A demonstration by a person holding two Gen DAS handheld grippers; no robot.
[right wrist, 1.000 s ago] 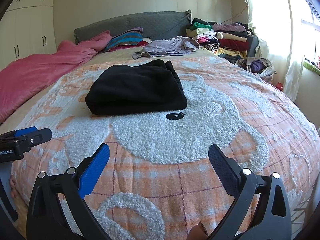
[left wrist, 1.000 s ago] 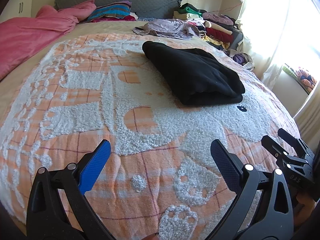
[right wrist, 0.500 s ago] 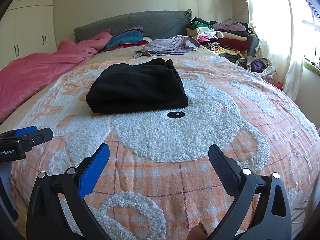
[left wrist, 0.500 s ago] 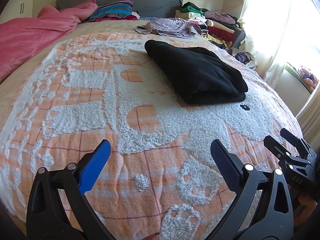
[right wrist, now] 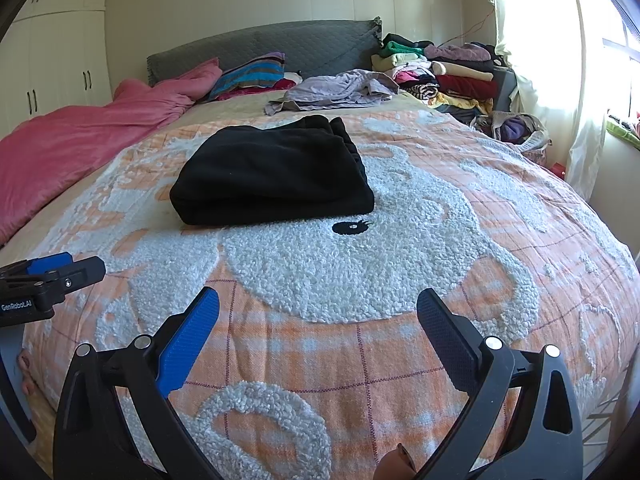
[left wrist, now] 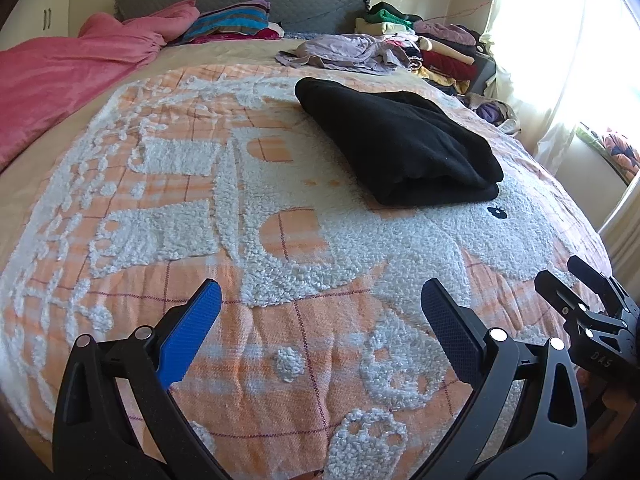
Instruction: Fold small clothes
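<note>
The black garment (right wrist: 272, 172) lies folded; both my left gripper (left wrist: 320, 300) and right gripper (right wrist: 318, 308) are released, empty. Next, probably fetch the lilac garment (right wrist: 336, 90).

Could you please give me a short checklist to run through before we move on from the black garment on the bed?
1. Black garment folded into a compact stack: ok.
2. Black garment lying wholly on the orange blanket, away from its edge: ok.
3. Left tool open and empty: ok.
4. Right tool open and empty: ok.
5. Both tools apart from the black garment, with bare blanket between: ok.
6. Next piece to fold, possibly the lilac garment lying loose near the headboard: cannot tell whether it is meant to be next.
</note>
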